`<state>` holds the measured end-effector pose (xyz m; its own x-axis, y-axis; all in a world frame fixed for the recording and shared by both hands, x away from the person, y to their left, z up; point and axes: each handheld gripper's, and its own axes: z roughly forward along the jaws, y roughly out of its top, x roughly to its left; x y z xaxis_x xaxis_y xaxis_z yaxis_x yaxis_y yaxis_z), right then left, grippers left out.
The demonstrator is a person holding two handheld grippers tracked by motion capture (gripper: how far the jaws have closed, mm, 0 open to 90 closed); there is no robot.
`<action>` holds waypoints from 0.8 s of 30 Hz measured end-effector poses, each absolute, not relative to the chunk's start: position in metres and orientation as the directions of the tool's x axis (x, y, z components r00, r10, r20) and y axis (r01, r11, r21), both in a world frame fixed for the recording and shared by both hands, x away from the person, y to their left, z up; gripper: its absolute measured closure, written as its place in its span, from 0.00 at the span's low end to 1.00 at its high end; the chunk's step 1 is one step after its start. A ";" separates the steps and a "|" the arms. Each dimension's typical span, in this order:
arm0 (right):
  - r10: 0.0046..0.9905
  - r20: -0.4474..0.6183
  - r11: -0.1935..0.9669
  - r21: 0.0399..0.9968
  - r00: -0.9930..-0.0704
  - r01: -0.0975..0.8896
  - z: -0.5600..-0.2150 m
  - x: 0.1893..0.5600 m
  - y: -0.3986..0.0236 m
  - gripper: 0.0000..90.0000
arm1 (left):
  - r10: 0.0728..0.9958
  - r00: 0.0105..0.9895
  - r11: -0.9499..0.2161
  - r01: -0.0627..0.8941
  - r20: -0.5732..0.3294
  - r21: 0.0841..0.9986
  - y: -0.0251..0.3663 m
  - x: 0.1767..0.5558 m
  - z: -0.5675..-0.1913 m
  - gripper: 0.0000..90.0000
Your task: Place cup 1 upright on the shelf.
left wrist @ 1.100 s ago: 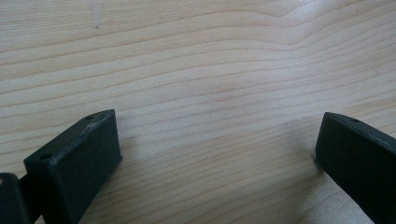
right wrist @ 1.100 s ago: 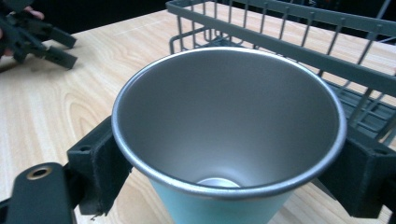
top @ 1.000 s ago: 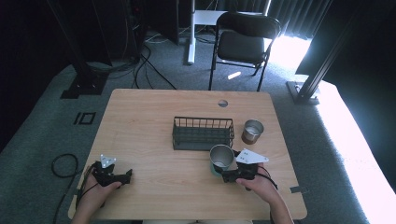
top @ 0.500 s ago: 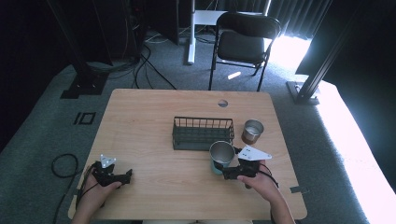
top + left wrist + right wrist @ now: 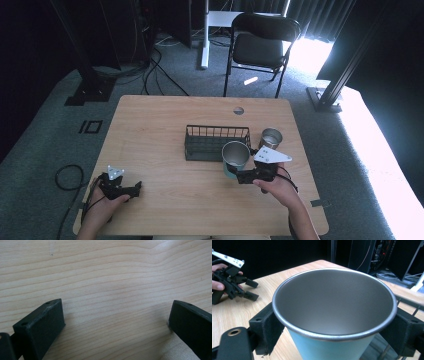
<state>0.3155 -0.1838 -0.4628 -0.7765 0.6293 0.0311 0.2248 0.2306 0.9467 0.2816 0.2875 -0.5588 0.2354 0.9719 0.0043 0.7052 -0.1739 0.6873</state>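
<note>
A wooden counter [image 5: 165,130] seen from above, with a person's 2 forearms coming in from the bottom edge. The right hand-held gripper [image 5: 239,176] sits at the near right of the counter, its 2 black jaws closed around a light blue cup [image 5: 235,159] with a metal rim and a grey metal inside. The cup stands upright, and whether its base rests on the counter cannot be told from these views. In the right gripper view the cup [image 5: 334,315] is close to the camera, a jaw pressed against each side of it just below the rim.

Just behind the cup is a dark wire basket [image 5: 216,142], roughly at the middle of the counter. A second metal cup [image 5: 270,138] stands upright to the right of the basket, near it but apart from the held cup.

The left hand-held gripper [image 5: 136,187] rests at the near left of the counter, well apart from the cups and basket. In the left gripper view its 2 jaws stand wide apart with bare wood between them, holding nothing.

A black folding chair [image 5: 262,42] stands on the grey floor beyond the counter.
</note>
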 end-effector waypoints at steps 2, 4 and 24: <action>0.630 0.031 0.223 0.950 -0.776 0.219 -0.458 0.318 -0.182 0.14 | 0.972 0.235 -0.174 0.705 0.004 0.687 0.288 0.282 -0.559 0.01; 0.630 0.033 0.213 0.953 -0.776 0.213 -0.453 0.320 -0.181 0.14 | 0.972 0.236 -0.175 0.705 0.005 0.687 0.288 0.282 -0.559 0.01; 0.675 -0.017 0.183 0.972 -0.738 0.145 -0.410 0.347 -0.139 0.14 | 0.972 0.236 -0.174 0.705 0.005 0.687 0.288 0.282 -0.559 0.01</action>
